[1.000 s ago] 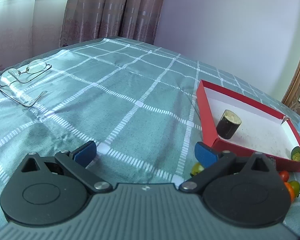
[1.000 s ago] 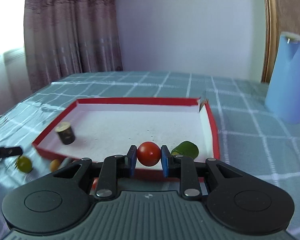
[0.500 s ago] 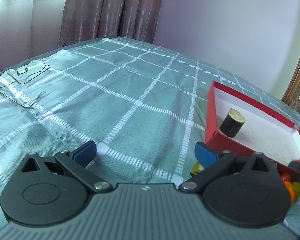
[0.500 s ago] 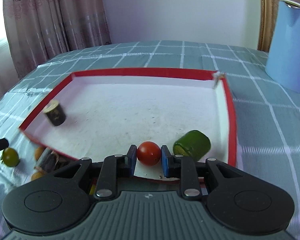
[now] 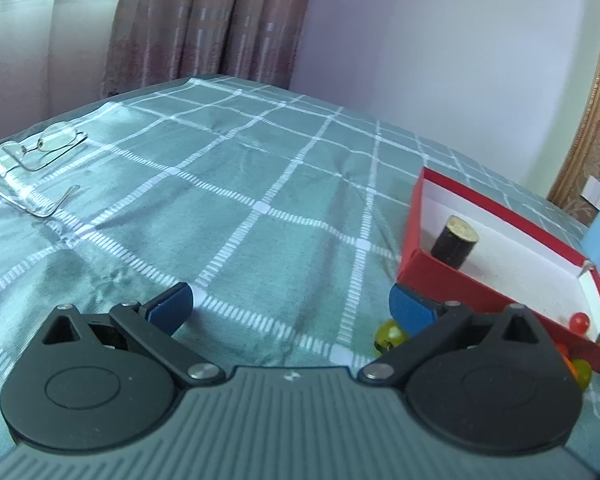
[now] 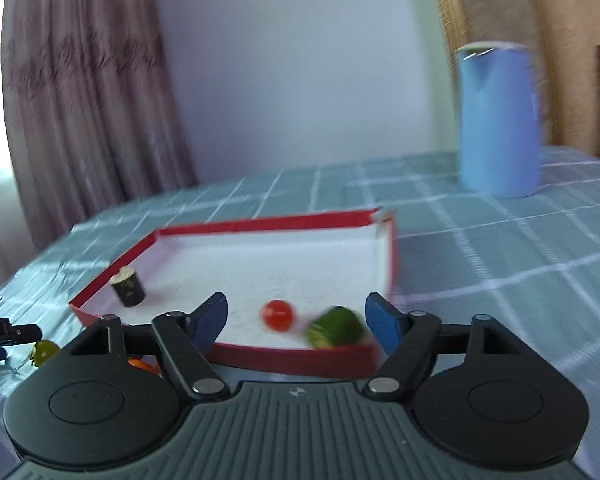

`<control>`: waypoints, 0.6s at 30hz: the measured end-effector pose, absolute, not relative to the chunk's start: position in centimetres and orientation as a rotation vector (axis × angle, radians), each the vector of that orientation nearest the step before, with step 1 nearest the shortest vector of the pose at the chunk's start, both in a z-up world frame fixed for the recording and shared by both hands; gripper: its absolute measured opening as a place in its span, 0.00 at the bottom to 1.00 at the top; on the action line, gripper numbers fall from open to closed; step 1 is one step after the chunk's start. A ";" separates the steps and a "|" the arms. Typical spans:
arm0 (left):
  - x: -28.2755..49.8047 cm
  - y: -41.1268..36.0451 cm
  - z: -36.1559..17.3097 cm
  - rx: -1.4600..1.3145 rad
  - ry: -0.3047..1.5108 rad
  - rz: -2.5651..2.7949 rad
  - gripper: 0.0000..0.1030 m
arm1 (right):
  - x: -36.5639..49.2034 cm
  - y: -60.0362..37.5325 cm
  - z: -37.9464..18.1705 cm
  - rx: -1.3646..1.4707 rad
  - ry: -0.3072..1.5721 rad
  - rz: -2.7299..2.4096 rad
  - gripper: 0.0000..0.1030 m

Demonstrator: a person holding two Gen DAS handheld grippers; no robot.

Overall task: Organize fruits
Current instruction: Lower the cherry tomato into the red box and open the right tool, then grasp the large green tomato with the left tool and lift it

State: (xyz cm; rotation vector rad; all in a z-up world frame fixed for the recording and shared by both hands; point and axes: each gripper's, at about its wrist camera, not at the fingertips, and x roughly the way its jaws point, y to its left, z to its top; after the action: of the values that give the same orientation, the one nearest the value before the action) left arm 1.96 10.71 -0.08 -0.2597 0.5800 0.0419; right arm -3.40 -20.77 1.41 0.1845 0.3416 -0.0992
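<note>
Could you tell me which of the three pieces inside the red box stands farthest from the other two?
The dark cylinder, alone by the red box's left wall; the red tomato and green piece sit close together near its front.

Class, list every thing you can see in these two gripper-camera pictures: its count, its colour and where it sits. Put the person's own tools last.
tray: 1, red rim, white inside, on the cloth
red tomato: 1, in the tray
green piece: 1, in the tray, beside the tomato
dark cylinder: 1, upright, tray's far left
loose fruits: several, yellow-green and orange, outside the tray's near wall
glasses: 1, wire, far left
jug: 1, blue, right
tablecloth: 1, teal check
left gripper: open, empty
right gripper: jaws just opened, tomato released
</note>
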 end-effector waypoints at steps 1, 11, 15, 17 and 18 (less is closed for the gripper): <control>1.9 10.7 0.0 -0.254 0.576 0.038 1.00 | -4.0 -21.0 1.2 0.181 0.334 -0.107 0.74; -0.5 9.8 0.8 -0.173 0.485 -0.021 1.00 | -4.7 -24.4 -0.6 0.379 0.370 -0.125 0.74; -1.2 9.0 1.0 -0.111 0.460 -0.033 1.00 | -5.1 -24.8 -0.8 0.407 0.360 -0.113 0.74; -1.3 8.3 1.1 -0.067 0.457 -0.035 1.00 | -5.2 -24.7 -0.9 0.408 0.353 -0.110 0.74; -1.4 8.0 1.1 -0.045 0.461 -0.027 1.00 | -5.2 -24.8 -0.8 0.411 0.350 -0.110 0.74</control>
State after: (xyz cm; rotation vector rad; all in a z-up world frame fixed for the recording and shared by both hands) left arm -1.35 7.97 1.06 -0.0446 0.4606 -0.0266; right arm -5.22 -24.76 -0.85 0.4110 0.3500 -0.1101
